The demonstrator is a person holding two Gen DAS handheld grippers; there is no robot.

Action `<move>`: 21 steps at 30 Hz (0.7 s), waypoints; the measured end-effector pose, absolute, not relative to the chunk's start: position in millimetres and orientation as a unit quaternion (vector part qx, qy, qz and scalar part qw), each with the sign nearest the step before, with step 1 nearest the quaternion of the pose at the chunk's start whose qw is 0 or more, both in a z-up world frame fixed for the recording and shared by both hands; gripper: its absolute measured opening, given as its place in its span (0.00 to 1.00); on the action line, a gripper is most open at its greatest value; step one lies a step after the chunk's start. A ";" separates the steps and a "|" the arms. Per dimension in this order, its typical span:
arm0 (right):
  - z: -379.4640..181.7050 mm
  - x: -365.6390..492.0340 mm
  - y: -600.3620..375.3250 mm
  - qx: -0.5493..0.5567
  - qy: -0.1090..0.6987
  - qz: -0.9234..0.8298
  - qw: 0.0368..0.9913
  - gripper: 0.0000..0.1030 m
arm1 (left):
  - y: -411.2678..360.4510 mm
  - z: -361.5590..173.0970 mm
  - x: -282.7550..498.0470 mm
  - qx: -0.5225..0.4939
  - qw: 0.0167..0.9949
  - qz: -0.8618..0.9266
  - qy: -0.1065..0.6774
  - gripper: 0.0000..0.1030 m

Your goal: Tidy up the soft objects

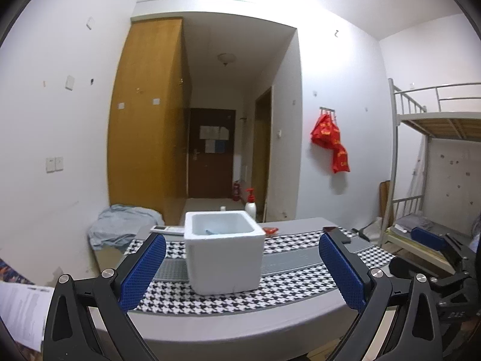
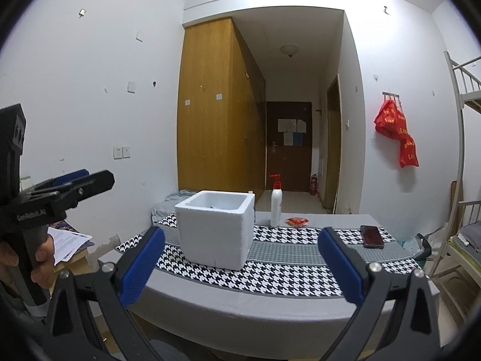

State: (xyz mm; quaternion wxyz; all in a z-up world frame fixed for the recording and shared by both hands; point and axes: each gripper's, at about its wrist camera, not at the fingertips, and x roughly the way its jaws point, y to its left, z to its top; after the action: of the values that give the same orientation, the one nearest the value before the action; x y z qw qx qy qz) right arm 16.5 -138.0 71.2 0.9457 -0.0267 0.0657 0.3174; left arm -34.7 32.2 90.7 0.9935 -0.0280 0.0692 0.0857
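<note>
Blue-padded jaws on both tools are spread wide with nothing in them. The left gripper point(image 1: 242, 266) hangs just short of the table edge point(image 1: 240, 316), and the white foam box point(image 1: 224, 255) sits dead ahead of it, framed right between its fingers on the houndstooth runner point(image 1: 300, 282).

The right gripper point(image 2: 242, 266) is back at the same edge, but from there the box lies ahead and off to the left, so I'd say the left one is lined up better for it. Something pale blue pokes up inside the box; can't tell what.

The only loose, soft-looking thing I can spot is the small red packet point(image 2: 297, 221) past the box, beside the pump bottle point(image 2: 276, 207), and that sits closer to the right gripper's line. A dark phone point(image 2: 372, 236) lies further right.
</note>
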 end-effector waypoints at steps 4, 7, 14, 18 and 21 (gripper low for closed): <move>67.4 13.7 -134.9 -0.031 0.064 0.314 0.947 1.00 | 31.2 83.3 -38.4 -0.027 0.992 0.102 0.068 0.99; 64.5 12.0 -132.1 -0.034 0.062 0.312 0.947 1.00 | 27.1 78.0 -40.9 -0.018 0.990 0.125 0.060 0.99; 60.0 8.0 -133.0 -0.030 0.061 0.313 0.947 1.00 | 22.8 70.1 -41.9 -0.019 0.990 0.124 0.061 0.99; 56.5 10.9 -137.8 -0.022 0.064 0.311 0.948 1.00 | 20.2 66.8 -42.3 -0.018 0.991 0.121 0.061 0.99; 54.3 10.6 -139.5 -0.019 0.066 0.310 0.948 1.00 | 22.3 65.1 -42.1 -0.018 0.991 0.121 0.061 0.99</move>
State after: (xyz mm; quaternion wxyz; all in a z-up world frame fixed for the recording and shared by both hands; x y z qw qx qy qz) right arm 10.6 -139.5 54.3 0.9481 -0.0187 0.0658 0.3104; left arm -42.1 22.3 65.1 0.9906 -0.0183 0.0614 0.1206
